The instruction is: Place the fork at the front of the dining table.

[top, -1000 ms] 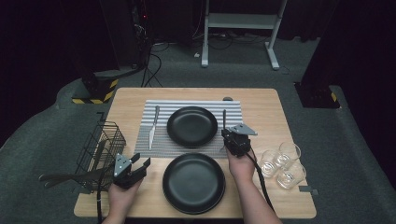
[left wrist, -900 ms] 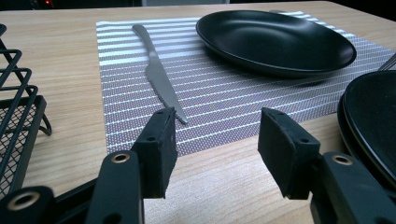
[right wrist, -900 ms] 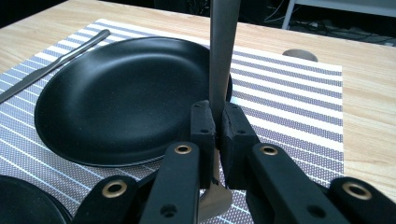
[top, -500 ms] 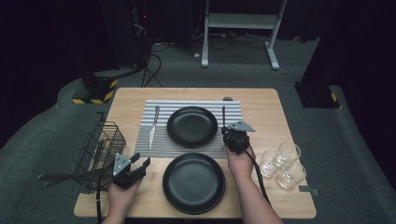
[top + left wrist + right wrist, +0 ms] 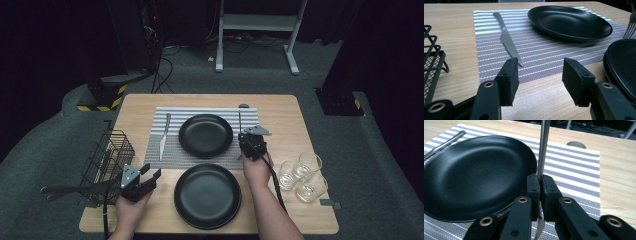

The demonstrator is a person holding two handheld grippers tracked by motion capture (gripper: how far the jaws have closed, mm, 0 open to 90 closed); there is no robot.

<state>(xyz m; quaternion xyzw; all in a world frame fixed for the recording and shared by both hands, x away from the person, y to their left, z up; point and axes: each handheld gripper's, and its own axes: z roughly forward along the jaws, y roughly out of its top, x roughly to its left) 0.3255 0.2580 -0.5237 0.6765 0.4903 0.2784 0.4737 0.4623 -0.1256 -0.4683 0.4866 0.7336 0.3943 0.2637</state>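
Table [image 5: 135,107]: wooden, laid with 1 striped placemat [image 5: 172,152]. Plates: 2, black; far plate [image 5: 206,135] on the placemat, near plate [image 5: 207,195] on bare wood. Fork [image 5: 543,147]: pinched at its handle by the right gripper [image 5: 540,185], just right of the far plate, over the mat. Left gripper [image 5: 540,72]: jaws spread, nothing held, near the knife [image 5: 506,37]. Step judged: fork placement; lowering flat beside the plate, then release, is called for.

No text, label, brand, number or sign can be read on anything here.
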